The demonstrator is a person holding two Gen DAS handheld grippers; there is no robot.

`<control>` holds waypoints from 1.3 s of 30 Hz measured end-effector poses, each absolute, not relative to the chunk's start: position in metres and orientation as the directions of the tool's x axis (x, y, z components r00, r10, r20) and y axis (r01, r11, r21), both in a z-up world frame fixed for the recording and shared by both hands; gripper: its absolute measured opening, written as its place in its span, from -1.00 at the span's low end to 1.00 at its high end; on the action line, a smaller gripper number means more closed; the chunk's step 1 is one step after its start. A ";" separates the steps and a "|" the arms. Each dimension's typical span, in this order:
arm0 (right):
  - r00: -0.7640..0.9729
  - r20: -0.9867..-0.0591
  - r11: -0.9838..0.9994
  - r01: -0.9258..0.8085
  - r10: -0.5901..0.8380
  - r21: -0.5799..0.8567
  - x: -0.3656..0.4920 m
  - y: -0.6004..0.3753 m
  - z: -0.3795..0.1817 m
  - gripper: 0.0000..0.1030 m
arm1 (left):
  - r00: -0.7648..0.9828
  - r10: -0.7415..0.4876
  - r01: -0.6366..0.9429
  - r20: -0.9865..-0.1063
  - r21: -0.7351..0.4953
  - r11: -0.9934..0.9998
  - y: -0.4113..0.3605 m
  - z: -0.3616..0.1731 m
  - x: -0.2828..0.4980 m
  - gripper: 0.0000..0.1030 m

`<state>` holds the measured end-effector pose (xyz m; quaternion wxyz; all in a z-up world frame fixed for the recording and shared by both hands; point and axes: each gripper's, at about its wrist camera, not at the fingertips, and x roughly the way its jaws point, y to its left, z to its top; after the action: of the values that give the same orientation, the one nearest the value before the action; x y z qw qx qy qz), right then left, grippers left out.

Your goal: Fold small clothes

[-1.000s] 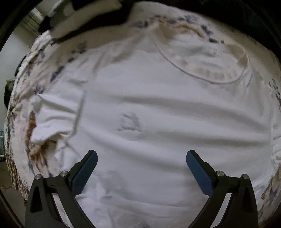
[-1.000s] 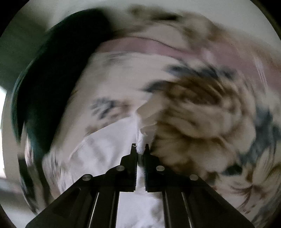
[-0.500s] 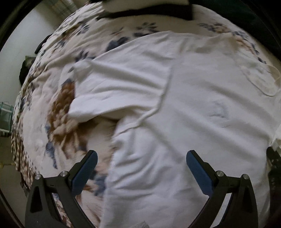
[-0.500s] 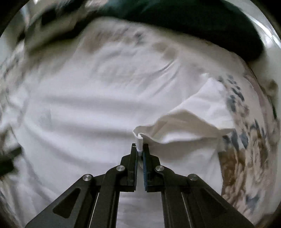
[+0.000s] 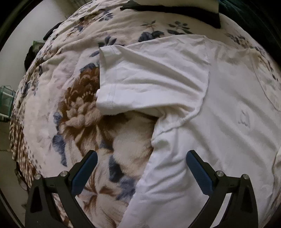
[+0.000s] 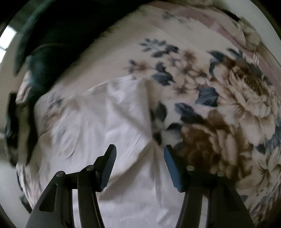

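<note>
A white T-shirt (image 5: 219, 122) lies flat on a floral blanket (image 5: 79, 114). Its left sleeve (image 5: 149, 80) is spread out toward the left in the left wrist view. My left gripper (image 5: 141, 159) is open and empty, hovering above the shirt's left side edge, below the sleeve. In the right wrist view the same shirt (image 6: 105, 122) shows with a sleeve folded over its body, the picture blurred. My right gripper (image 6: 139, 154) is open and empty just above the folded cloth near the shirt's right edge.
The floral blanket (image 6: 219, 98) covers the whole bed. A dark green garment or pillow (image 6: 52, 43) lies at the head end. A black and white folded item (image 5: 175, 8) lies beyond the shirt. The bed's left edge (image 5: 15, 140) drops to the floor.
My right gripper, shut on the shirt's sleeve before, has opened and let it go folded over the shirt. My left gripper has shifted left, from over the shirt's body to its side edge.
</note>
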<state>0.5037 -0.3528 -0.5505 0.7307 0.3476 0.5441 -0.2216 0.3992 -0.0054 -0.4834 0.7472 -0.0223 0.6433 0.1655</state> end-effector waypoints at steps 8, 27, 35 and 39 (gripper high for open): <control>0.406 -0.908 0.789 0.523 0.102 0.322 0.579 -0.286 -0.539 -0.81 | 0.141 0.217 -0.265 -0.966 0.175 0.948 -0.002 -0.483 0.411 1.00; 0.173 -0.985 0.903 0.424 -0.005 0.070 0.476 -0.237 -0.564 0.44 | 0.242 -0.249 -0.730 -0.938 -0.345 0.589 0.159 -0.513 0.398 1.00; 0.156 -0.988 0.869 0.487 0.011 0.086 0.459 -0.217 -0.592 0.44 | 0.376 -0.175 -0.652 -0.910 -0.394 0.648 0.144 -0.515 0.450 -0.81; 0.171 -0.985 0.846 0.522 0.022 0.109 0.457 -0.220 -0.590 0.44 | 0.438 -0.114 -0.573 -0.892 -0.374 0.729 0.122 -0.488 0.461 -0.94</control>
<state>0.4567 -0.2197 -0.5899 0.7331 0.2190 0.6209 -0.1708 0.4607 0.1218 -0.4883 0.7781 -0.3371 0.5091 0.1476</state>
